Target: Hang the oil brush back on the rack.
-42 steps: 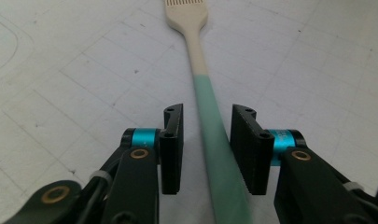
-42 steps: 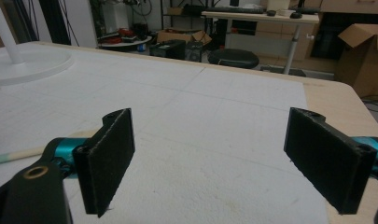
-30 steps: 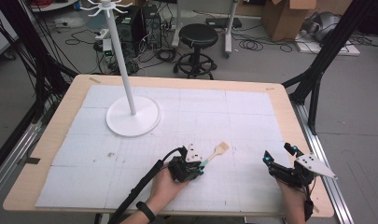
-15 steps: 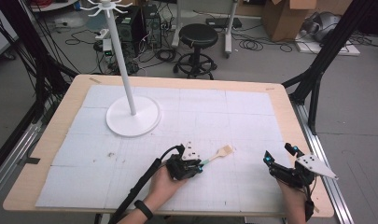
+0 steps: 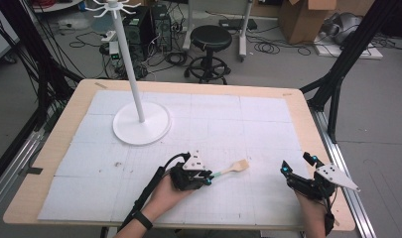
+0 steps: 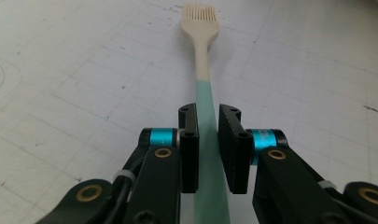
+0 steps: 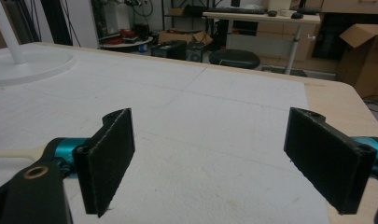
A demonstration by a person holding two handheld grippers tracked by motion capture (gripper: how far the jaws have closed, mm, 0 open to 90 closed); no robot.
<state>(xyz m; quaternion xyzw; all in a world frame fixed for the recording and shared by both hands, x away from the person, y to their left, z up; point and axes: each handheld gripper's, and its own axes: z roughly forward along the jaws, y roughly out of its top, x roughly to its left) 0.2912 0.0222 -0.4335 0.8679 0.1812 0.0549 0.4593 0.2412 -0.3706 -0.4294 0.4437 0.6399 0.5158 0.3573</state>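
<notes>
Gripping the slim pastry brush w/ mint-green handle and cream bristle head, the left gripper has its jaws narrow, pads pressed on both sides of the green handle. Brush runs straight out ahead of those jaws, bristle end farthest off, over the white gridded sheet on the pale wooden worktop. Right gripper sits well apart on the brush's far side, jaws wide, nothing btwn them, bare sheet ahead. White stand w/ round base and tall thin pole is well beyond the left jaws, not touching anything. Behind the worktop: black round stool, cardboard box, cables on the floor.
</notes>
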